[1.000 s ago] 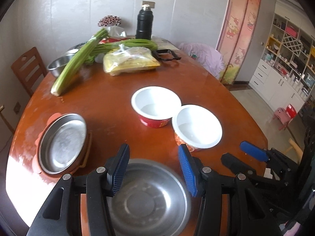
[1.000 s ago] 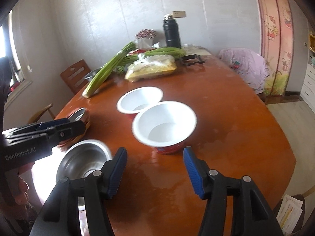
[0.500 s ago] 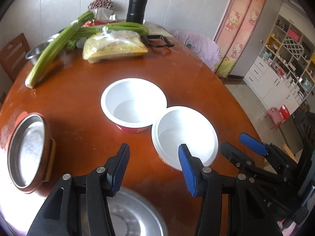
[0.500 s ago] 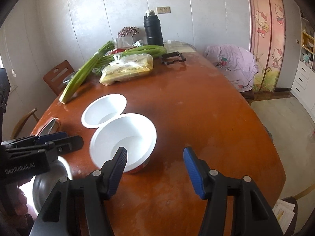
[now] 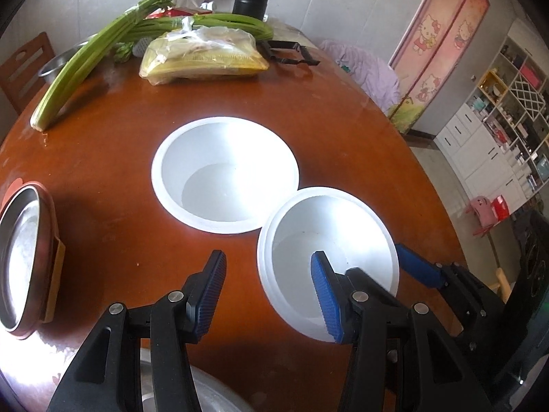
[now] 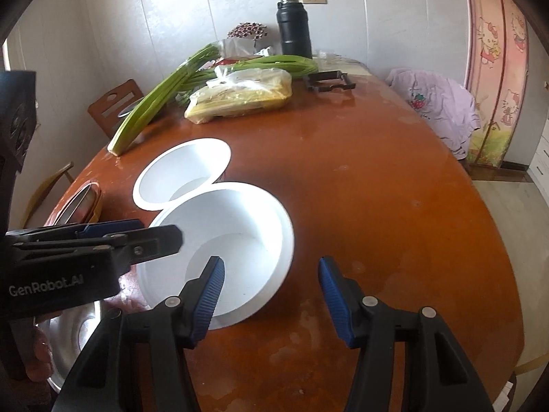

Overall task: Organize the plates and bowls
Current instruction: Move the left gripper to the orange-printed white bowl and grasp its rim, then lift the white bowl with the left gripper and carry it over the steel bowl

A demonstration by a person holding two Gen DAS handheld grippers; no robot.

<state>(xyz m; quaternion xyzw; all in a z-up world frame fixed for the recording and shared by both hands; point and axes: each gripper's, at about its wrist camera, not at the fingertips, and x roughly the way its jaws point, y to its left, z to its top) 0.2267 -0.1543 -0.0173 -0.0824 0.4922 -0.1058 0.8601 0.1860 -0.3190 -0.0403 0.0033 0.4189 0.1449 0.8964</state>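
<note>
Two white bowls stand rim to rim on the round brown table [image 5: 103,144]. The far bowl [image 5: 224,178] also shows in the right wrist view [image 6: 182,175]. The near bowl [image 5: 326,247] also shows in the right wrist view [image 6: 226,240]. My left gripper [image 5: 267,285] is open, its right finger over the near bowl's left rim. My right gripper [image 6: 271,292] is open, its left finger inside the near bowl and its right finger outside the right rim. A steel bowl [image 5: 206,391] lies under my left gripper; it also shows in the right wrist view [image 6: 73,340].
A steel plate on a red tray [image 5: 24,254] lies at the left edge. Celery [image 5: 89,58], a bagged food pack [image 5: 206,55], a black flask [image 6: 294,31] and a black clip [image 6: 329,80] lie at the far side. A wooden chair [image 6: 115,110] stands behind.
Both grippers have moved forward and down toward the near white bowl. The steel bowl has slid almost out of the left view. Both jaws stay open.
</note>
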